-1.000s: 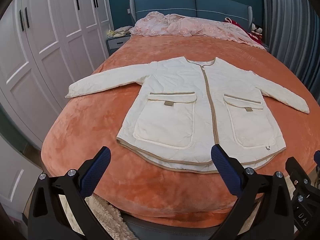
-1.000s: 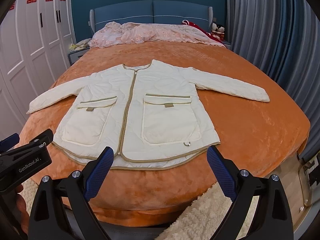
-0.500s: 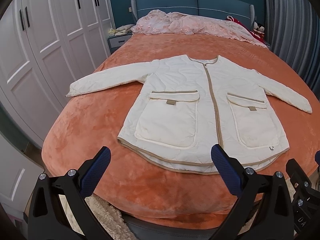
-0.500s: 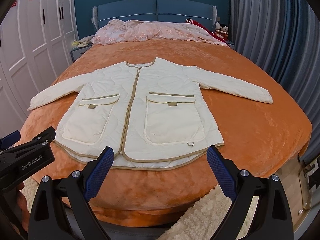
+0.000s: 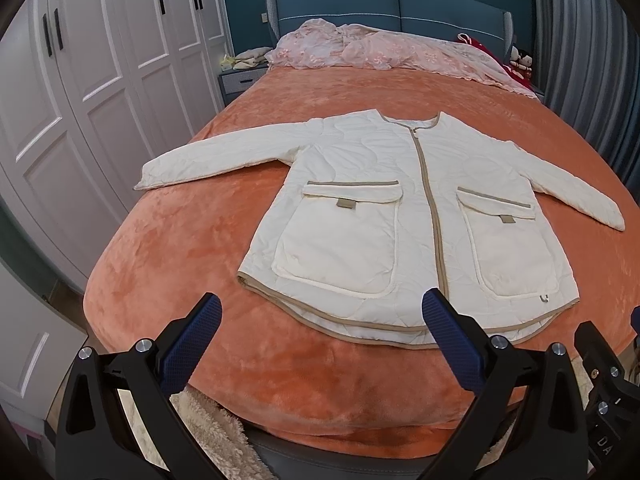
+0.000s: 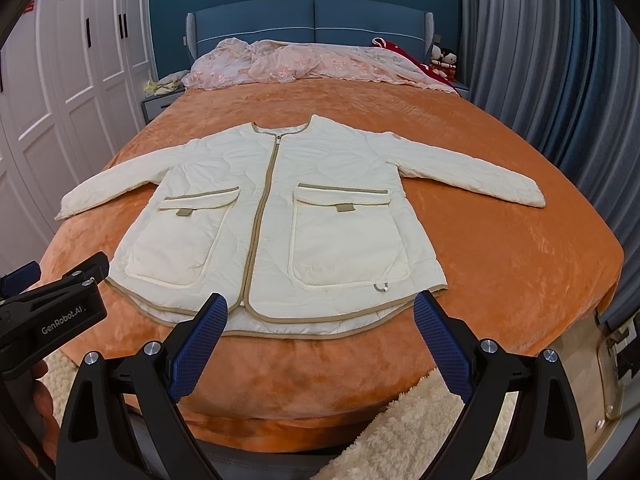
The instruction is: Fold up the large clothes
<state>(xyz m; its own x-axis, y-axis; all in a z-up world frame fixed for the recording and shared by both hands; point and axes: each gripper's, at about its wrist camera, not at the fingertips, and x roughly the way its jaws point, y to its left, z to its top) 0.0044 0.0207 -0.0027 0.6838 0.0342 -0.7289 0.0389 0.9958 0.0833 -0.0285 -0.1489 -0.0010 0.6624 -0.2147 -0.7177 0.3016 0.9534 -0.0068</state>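
Left wrist view
Left gripper [image 5: 322,322]: released; the jaws are spread wide and nothing is held, above the foot edge of the bed [image 5: 192,248].
Jacket [image 5: 404,216]: one cream quilted jacket is laid flat, front up and zipped, on the orange bed, with the hem toward 6 o'clock and the neckline toward 12 o'clock.
Sleeves: two are counted; the left-hand sleeve [image 5: 216,160] is stretched toward 9 o'clock, the other toward 3 o'clock.
Pockets: two flap pockets are counted, one on each side of the zip.
Right gripper: only part of its black body is seen at 4 o'clock.
Risk: the quilted fabric is judged thick and springy, so a fold may reopen if it is not pressed down.

Right wrist view
Right gripper [image 6: 320,322]: released; the jaws are spread wide, empty, just short of the hem.
Jacket [image 6: 276,216]: it is seen centred on the bed [image 6: 520,264], with the hem near the foot edge at 6 o'clock.
Hem layers: two edges are seen at the hem; only the upper one may be pinched, so that the back panel is left behind.
Sleeve [image 6: 472,180]: it is extended toward 3 o'clock, well apart from the gripper; a long reach may drag the jacket over the plush cover.
Metal ring [image 6: 381,288]: one is seen at the pocket's lower corner; a fingertip may be snagged on it.
Left gripper: part of its body is seen at 8 o'clock.
Pink bedding [image 6: 304,64]: one heap is seen at 12 o'clock, clear of the work.
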